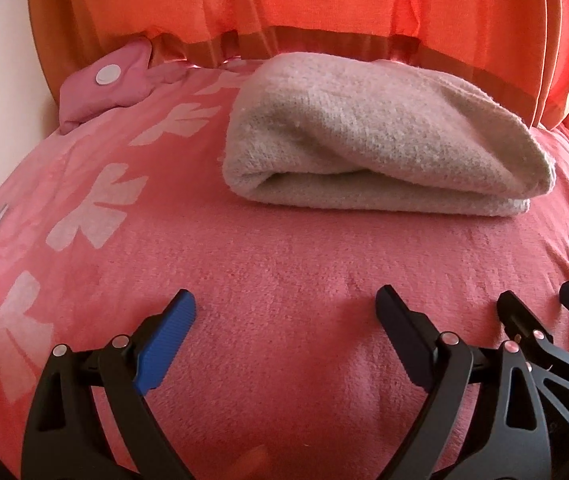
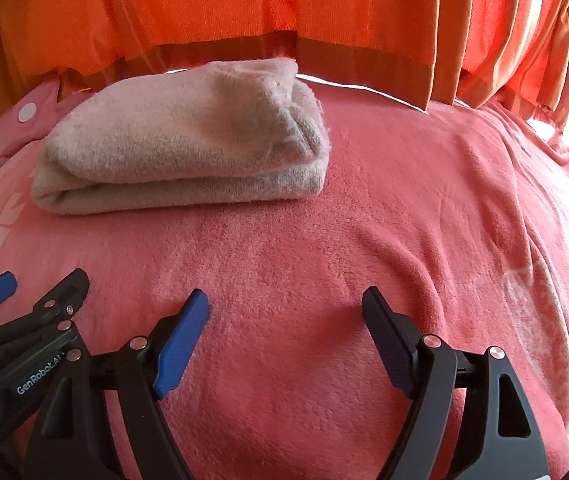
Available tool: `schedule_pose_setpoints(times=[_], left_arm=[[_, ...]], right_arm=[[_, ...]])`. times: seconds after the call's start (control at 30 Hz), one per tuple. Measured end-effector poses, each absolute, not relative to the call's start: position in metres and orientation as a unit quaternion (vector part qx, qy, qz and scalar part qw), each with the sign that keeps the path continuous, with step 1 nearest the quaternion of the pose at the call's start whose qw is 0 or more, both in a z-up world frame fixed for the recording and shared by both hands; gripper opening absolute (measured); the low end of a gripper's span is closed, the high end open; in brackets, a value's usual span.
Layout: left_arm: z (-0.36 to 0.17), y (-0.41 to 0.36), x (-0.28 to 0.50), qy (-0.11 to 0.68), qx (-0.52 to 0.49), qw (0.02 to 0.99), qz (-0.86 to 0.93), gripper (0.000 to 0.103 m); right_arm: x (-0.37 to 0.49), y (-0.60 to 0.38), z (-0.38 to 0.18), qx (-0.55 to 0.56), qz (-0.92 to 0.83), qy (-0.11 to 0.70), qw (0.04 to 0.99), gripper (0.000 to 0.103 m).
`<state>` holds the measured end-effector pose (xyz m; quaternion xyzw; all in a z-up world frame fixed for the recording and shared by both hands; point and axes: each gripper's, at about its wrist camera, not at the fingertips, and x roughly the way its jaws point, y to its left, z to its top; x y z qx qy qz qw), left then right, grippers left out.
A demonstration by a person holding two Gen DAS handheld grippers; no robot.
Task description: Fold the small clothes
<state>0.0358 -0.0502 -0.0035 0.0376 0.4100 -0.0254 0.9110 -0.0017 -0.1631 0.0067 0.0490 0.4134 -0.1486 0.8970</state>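
Note:
A beige knit garment [image 1: 380,136] lies folded in a thick bundle on the pink blanket [image 1: 284,264]; it also shows in the right wrist view [image 2: 188,140]. My left gripper [image 1: 286,302] is open and empty, low over the blanket, well short of the bundle. My right gripper [image 2: 286,302] is open and empty, beside the left one and to the right of the bundle. The right gripper [image 1: 540,304] shows at the right edge of the left wrist view, and the left gripper [image 2: 44,284] at the lower left of the right wrist view.
Orange curtains [image 1: 284,0] hang close behind the bed [image 2: 244,8]. A small pink pouch with a white snap [image 1: 108,84] lies at the back left [image 2: 28,116]. The blanket has white bow prints [image 1: 88,208] on the left.

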Motion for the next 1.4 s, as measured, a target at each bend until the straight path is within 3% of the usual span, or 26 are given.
schedule_pose_setpoints(times=[0.87, 1.2, 1.4], left_arm=[[0.0, -0.045, 0.033, 0.398, 0.041, 0.916, -0.02, 0.087], [0.042, -0.011, 0.059, 0.393, -0.073, 0.915, -0.061, 0.092], [0.057, 0.019, 0.122, 0.419, -0.164, 0.89, -0.076, 0.094]], right_arm=[[-0.003, -0.162, 0.009, 0.052, -0.145, 0.41, 0.899, 0.077], [0.013, -0.209, 0.059, 0.157, -0.102, 0.366, 0.912, 0.08], [0.077, -0.244, 0.06, 0.187, -0.082, 0.399, 0.894, 0.08]])
